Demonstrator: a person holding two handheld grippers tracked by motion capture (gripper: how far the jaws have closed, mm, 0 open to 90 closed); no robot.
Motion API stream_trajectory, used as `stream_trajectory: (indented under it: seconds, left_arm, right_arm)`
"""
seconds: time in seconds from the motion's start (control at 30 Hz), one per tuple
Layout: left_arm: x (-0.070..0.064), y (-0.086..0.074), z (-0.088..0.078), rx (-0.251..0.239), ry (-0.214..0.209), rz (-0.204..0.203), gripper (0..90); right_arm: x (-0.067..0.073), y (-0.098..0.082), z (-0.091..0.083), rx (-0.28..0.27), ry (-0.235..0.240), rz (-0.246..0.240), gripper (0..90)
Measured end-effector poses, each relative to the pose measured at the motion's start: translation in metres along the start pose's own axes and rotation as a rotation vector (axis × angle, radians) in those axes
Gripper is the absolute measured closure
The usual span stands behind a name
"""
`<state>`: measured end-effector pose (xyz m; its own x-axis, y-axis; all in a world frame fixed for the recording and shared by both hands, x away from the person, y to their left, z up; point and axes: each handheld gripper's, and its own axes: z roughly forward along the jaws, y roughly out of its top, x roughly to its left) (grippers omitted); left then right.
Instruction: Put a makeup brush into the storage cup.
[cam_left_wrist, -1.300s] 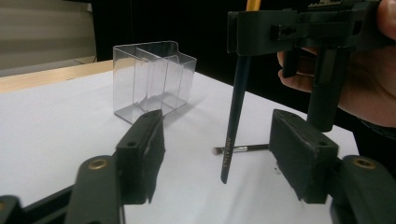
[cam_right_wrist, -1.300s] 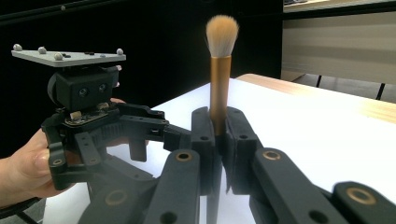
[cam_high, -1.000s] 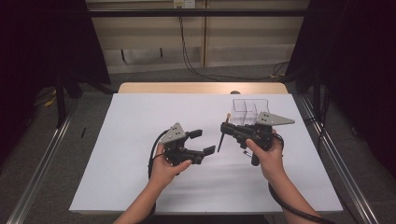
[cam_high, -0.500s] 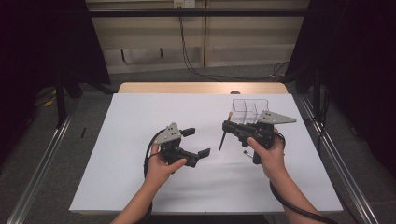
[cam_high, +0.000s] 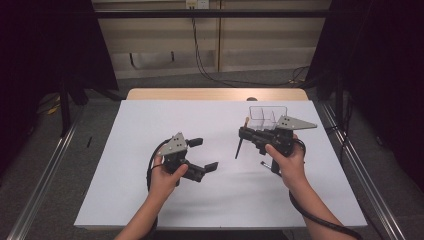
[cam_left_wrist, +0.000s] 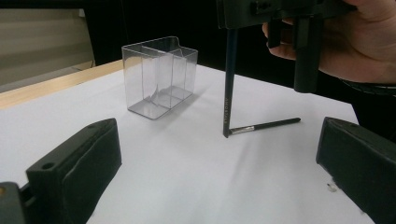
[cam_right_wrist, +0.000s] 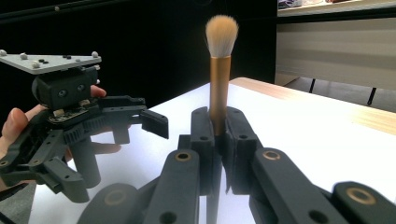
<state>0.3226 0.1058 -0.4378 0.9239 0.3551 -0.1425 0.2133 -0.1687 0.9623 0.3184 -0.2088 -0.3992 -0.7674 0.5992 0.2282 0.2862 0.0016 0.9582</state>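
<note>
Between the right tool's clamped jaws, the makeup brush stands upright, bristles up; left tool gapes wide.

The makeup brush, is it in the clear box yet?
Not yet. The right hand-held gripper grips one makeup brush upright, its handle tip on the white table. The left hand-held gripper, just opened, is empty. The clear box holds nothing, and a second, thinner brush lies on the table.
</note>
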Motion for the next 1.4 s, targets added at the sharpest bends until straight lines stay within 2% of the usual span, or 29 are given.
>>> stream_trajectory:
  seconds: [0.63,1.4]
  left_arm:
    - [0.012,-0.006,-0.038,0.006,0.061,-0.014,0.0]
    - [0.019,-0.013,-0.063,0.029,0.102,-0.009,0.2]
  right_arm:
    - [-0.014,0.005,0.001,-0.013,-0.024,-0.009,83.8]
    - [-0.034,0.014,-0.014,-0.027,-0.085,-0.010,83.8]
